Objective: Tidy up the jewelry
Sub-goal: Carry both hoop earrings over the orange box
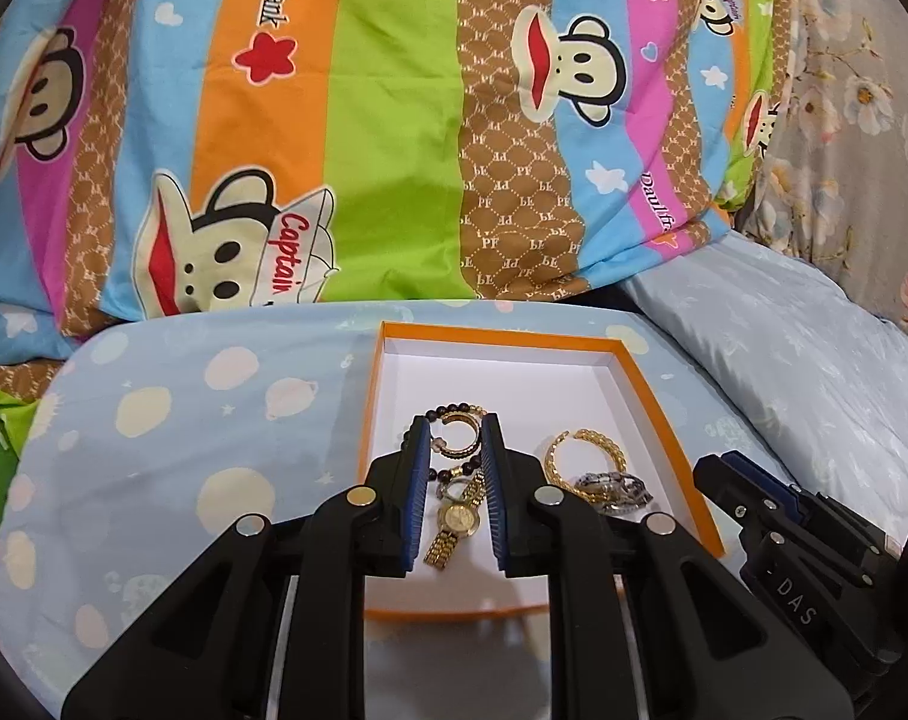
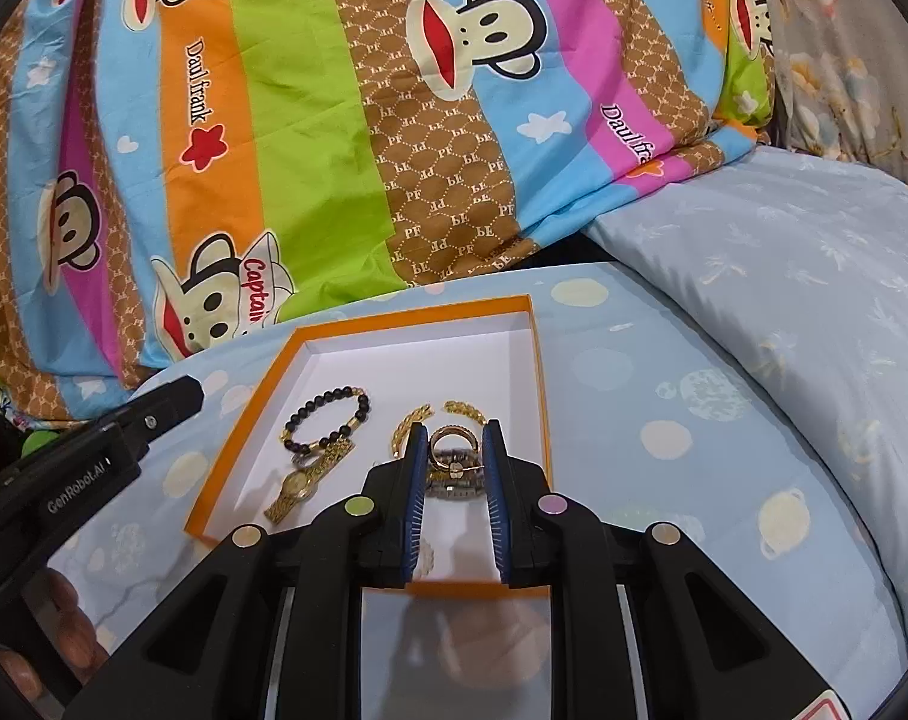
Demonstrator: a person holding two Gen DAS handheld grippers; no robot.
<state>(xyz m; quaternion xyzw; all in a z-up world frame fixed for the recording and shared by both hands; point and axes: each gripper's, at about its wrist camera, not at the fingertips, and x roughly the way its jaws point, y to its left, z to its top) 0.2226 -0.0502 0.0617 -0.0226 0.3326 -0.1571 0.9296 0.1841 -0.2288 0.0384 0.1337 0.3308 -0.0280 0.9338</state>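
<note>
An orange box [image 1: 664, 414] with a white inside [image 2: 237, 420] lies on a blue pillow. In it are a black bead bracelet [image 2: 327, 414], a gold watch [image 1: 457, 519] [image 2: 297, 483], a gold chain bracelet [image 1: 586, 456] [image 2: 411, 420] and a silver watch [image 1: 616, 489] [image 2: 454, 483]. My left gripper [image 1: 454, 429] is open above the bead bracelet [image 1: 454, 414] and a gold ring [image 1: 460, 438]. My right gripper [image 2: 454, 435] holds a gold ring [image 2: 450, 447] between its pads, above the silver watch. The right gripper also shows in the left wrist view [image 1: 712, 468], the left one in the right wrist view [image 2: 183, 393].
The blue planet-print pillow [image 1: 171, 450] [image 2: 694, 450] carries the box. A striped monkey-print quilt [image 1: 363, 120] [image 2: 333, 120] rises behind it. A pale blue pillow [image 2: 814, 300] and floral fabric [image 1: 862, 120] lie at the right.
</note>
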